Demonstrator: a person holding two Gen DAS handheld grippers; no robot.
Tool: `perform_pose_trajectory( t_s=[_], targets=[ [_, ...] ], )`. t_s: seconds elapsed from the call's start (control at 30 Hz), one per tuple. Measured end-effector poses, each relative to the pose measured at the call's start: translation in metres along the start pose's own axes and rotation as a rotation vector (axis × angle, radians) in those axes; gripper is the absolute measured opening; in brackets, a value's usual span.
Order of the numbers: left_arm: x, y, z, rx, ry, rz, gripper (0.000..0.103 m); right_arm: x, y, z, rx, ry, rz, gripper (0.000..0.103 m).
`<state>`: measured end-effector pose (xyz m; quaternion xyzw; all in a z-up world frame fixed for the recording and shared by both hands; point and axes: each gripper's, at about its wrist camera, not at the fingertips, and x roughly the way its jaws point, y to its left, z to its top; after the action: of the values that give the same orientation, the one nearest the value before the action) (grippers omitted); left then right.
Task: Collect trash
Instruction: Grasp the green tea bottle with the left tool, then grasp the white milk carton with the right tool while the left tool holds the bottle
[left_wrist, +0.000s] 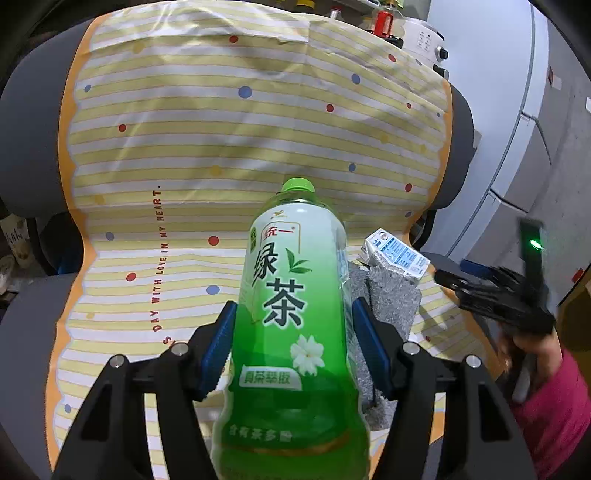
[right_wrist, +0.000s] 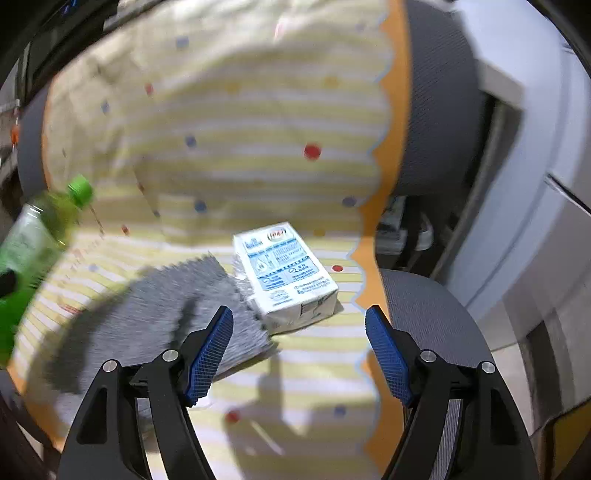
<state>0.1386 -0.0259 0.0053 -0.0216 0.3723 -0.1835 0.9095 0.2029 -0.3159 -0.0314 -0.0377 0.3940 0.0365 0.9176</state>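
green ribbed bottle (left_wrist: 291, 332) clamped in left claw (left_wrist: 293, 347) | right claw (right_wrist: 299, 354) apart | boxy carton (right_wrist: 286, 275)

Left view sharp & evenly lit: bottle (left_wrist: 291, 321) label crisp, cloth (left_wrist: 221, 147) stripes clean, soft glare streak top centre. Right-hand gripper (left_wrist: 495, 295) at frame edge smeared w/ motion blur. Heavy fisheye bend, black corners both views. Right view blurry overall, esp. left side: bottle (right_wrist: 33, 251) smudged, towel (right_wrist: 155, 310) streaked. Carton (right_wrist: 284, 273) reasonably clear, print half legible. Light from above/behind cam: finger shadows fall fwd on cloth (right_wrist: 258, 155), big dim patch upper middle.
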Motion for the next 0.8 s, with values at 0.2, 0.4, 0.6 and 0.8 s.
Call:
perform_pose_trajectory(
  t_s=[0.2, 0.4, 0.6, 0.8],
  targets=[
    [0.014, 0.004, -0.001, -0.013, 0.031, -0.009, 0.062, 0.038, 0.003, 0.009, -0.115, 0.088, 0.043, 0.075],
    [0.027, 0.003, -0.005, -0.018, 0.057, -0.005, 0.062, 0.062, 0.010, 0.011, -0.169, 0.114, 0.011, 0.076],
    [0.021, -0.002, -0.008, -0.013, 0.047, 0.005, 0.062, 0.037, 0.009, 0.011, -0.103, 0.033, 0.065, 0.065],
    [0.001, -0.020, -0.017, -0.002, 0.014, -0.032, 0.062, -0.034, -0.009, -0.006, 0.076, -0.074, 0.042, 0.000]
  ],
)
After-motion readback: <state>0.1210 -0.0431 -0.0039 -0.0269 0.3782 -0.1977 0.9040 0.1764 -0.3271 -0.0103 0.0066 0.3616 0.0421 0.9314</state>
